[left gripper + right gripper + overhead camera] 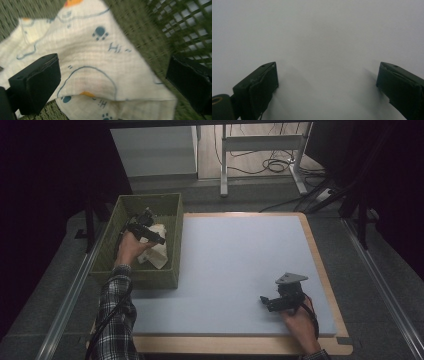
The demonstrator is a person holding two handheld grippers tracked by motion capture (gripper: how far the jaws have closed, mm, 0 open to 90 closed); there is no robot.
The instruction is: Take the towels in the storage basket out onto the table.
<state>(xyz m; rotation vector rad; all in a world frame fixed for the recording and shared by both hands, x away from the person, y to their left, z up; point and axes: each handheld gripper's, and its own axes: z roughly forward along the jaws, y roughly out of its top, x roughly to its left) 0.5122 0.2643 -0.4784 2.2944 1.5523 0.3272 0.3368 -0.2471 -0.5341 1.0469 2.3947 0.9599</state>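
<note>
Reaching into the green basket [172, 227], the left gripper [145, 231] is held over the cream printed cloth [100, 65] lying there, jaws spread wide and gripping nothing. Blue paw prints and "Hi" lettering are seen on the crumpled cloth. The right gripper [265, 301] is rested on the grey mat [235, 265], jaws likewise apart.

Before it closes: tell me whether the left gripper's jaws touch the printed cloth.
Cannot tell. In the left gripper view the left gripper straddles the printed cloth, jaws wide open, without plain contact or gap.
</note>
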